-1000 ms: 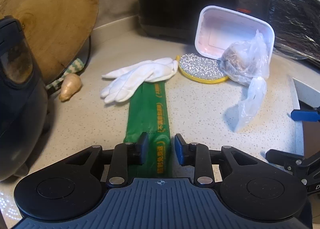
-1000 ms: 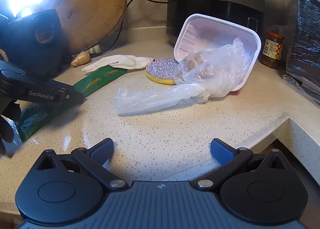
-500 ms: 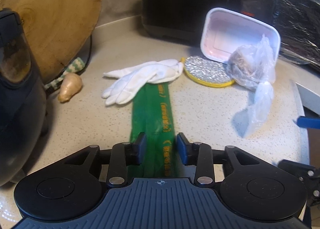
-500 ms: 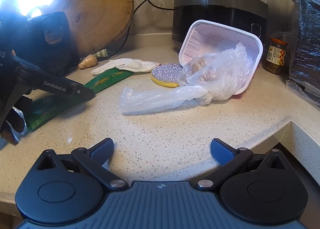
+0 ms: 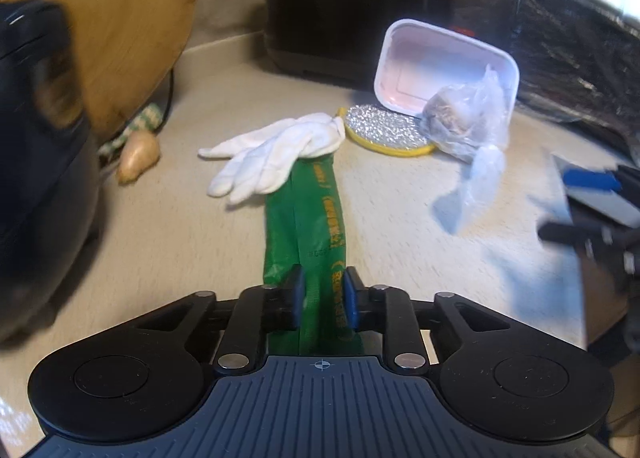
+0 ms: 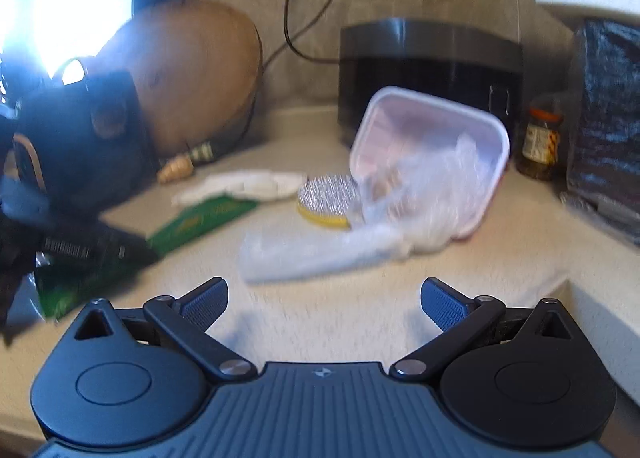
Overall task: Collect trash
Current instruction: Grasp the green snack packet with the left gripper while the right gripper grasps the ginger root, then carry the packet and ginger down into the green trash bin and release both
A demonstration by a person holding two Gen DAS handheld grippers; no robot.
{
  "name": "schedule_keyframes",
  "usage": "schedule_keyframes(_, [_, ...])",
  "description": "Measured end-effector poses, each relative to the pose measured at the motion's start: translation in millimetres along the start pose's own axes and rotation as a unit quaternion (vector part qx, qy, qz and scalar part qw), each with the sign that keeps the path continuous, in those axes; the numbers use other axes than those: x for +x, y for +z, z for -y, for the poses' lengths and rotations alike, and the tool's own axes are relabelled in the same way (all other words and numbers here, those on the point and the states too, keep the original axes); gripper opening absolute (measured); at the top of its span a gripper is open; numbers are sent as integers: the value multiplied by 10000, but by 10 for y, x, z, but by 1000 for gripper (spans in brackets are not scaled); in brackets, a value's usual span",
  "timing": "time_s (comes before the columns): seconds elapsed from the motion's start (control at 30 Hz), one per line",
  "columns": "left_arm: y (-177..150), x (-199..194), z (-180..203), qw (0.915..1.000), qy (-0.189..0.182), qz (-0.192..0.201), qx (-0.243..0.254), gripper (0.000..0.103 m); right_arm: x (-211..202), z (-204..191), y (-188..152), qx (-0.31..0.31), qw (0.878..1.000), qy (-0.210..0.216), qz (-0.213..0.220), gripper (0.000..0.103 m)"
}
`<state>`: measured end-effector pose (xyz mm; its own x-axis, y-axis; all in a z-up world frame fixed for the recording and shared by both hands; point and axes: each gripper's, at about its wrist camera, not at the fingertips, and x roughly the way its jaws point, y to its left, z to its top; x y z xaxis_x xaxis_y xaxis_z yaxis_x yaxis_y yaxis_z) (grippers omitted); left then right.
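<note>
On the speckled counter (image 5: pixel 400 217), going left to right: a dark appliance (image 5: pixel 36 177), a round wooden board (image 5: pixel 120 25) leaning on the wall, and a piece of ginger (image 5: pixel 138 155). A white glove (image 5: pixel 272 153) lies over the far end of a long green wrapper (image 5: pixel 316 217). The left gripper (image 5: pixel 322 294) has just been closing its jaws; the wrapper's near end sits between the 2 pads, though whether they press on it I cannot tell. Further right lie a glittery scrub pad (image 5: pixel 384 129), a white tray (image 5: pixel 440 65) tipped on edge and a clear plastic bag (image 5: pixel 468 161). The right gripper (image 6: pixel 324 302) hangs wide open above bare counter, holding nothing.
</note>
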<state>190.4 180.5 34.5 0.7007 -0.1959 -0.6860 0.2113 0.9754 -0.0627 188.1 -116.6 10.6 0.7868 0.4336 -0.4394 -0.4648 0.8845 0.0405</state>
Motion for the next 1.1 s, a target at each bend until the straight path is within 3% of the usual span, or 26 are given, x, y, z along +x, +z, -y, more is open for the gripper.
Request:
schedule_keyframes(0.13, [-178,-319,-53,9998,110,144,57,16,199,-184,528,-26,9995,321,76,103])
schedule_keyframes(0.23, [-257,-528,-139,9996,106,264,-3,15,688,-451,1010,169,9945,958,-393,102])
schedule_keyframes(0.37, [-375,-654,-293,9993,127,304,-184,14,1677,-815,1414,1250,9620,1918,-1488,76])
schedule_keyframes(0.4, [-411,-663,-332,9992,138,291,-244,14,1928,-928,1455,1349,9564,1946,-1711,64])
schedule_keyframes(0.47, [-465,-669,-398,9991,123,240,-329,14,2364,-1136,1490,1367,9539,1763,-2006,52])
schedule_keyframes(0.57, [-504,-687,-434,9992,108,193,-335,14,2859,-1290,1463,1591,9486,1505,-2286,48])
schedule_keyframes(0.7, [-526,-749,-439,9991,110,230,-341,14,3247,-1244,1410,2273,9258,1605,-2558,38])
schedule_keyframes(0.83, [-528,-784,-453,9989,120,297,-350,16,3029,-1208,1418,1958,9342,1516,-2567,38])
schedule_keyframes(0.9, [-521,-772,-488,9992,64,221,-320,19,2747,-1139,1405,1656,9417,1434,-2552,37])
schedule_keyframes(0.97, [-494,-716,-497,9996,68,133,-246,27,2420,-1023,1367,1476,9453,1514,-2484,37])
schedule_keyframes(1.1, [-451,-652,-463,9995,211,53,-208,29,1687,-726,1231,1279,9523,1617,-2250,37])
